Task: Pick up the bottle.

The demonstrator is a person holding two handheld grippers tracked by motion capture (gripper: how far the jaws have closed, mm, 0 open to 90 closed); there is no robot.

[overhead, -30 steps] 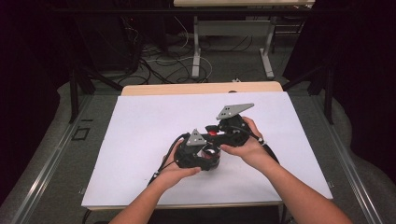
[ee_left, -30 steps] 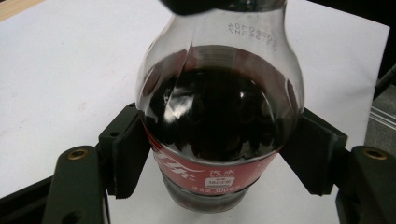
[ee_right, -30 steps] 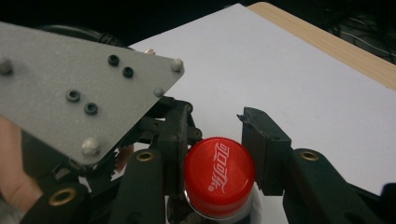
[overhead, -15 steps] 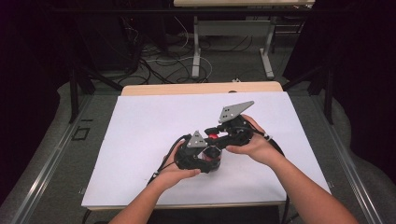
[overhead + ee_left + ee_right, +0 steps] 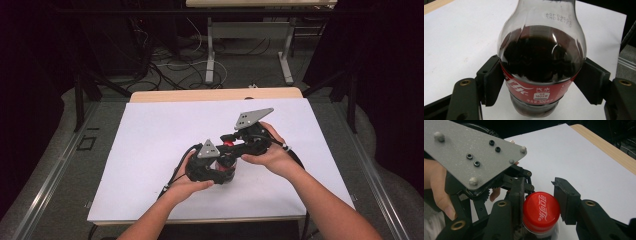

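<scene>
Gripping the cola bottle (image 5: 541,72) at its labelled waist, left tongs (image 5: 541,82) closed firmly. Right tongs (image 5: 540,207) pinch the red cap (image 5: 541,212). Full, rigid but slick plastic: hold low, twist the ribbed cap.

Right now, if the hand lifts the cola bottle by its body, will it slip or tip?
The bottle is probably heavy for its size: dark drink fills most of it. Its smooth round wall may slip, though the left gripper clamps the label band. Tipping seems unlikely while the right gripper holds the red cap.
</scene>
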